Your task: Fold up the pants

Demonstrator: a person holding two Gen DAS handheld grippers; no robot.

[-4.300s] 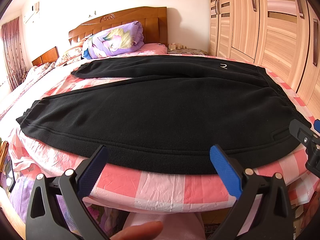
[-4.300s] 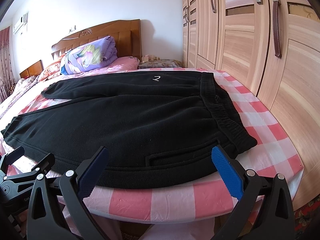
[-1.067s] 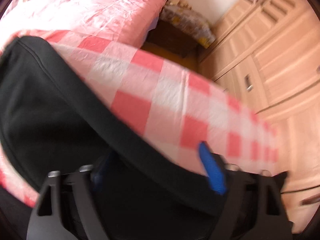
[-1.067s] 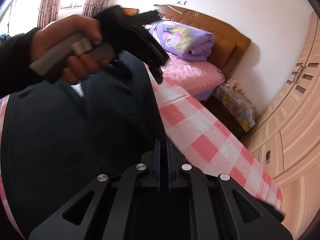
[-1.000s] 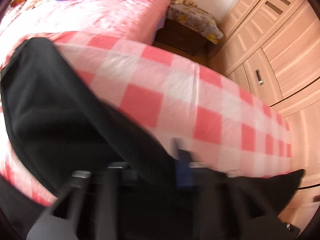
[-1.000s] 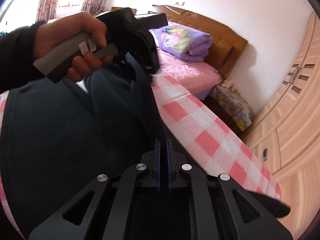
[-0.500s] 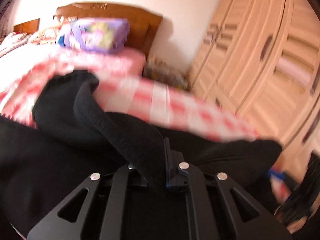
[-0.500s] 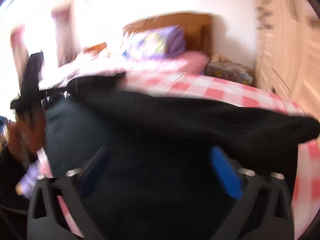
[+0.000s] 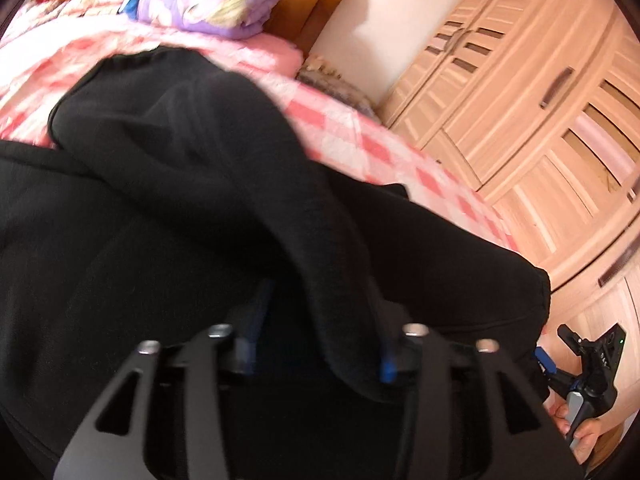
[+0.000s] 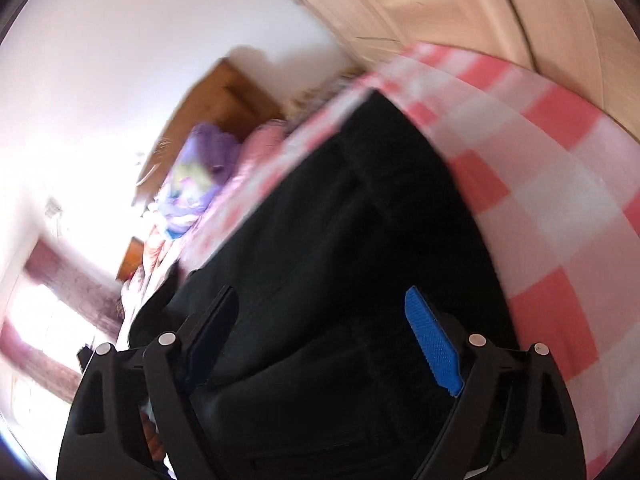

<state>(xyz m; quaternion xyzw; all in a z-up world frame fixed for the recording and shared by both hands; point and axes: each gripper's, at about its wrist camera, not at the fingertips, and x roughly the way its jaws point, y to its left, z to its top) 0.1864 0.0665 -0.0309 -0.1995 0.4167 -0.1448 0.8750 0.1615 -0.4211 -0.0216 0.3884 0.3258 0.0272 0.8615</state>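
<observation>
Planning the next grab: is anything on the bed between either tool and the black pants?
Nothing visible. The black pants lie right under both. A fold of them drapes between the left tool's half-open jaws, which have just been opening. The right tool stands open above the cloth, its jaws having just narrowed slightly. Only the checked sheet lies beside them.

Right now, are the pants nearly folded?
Partway. The black pants look doubled over, one layer on another. The left gripper has just been opening, a cloth edge between its jaws; the right gripper, nothing between its jaws, has just been closing. Flattening and shorter folds remain.
</observation>
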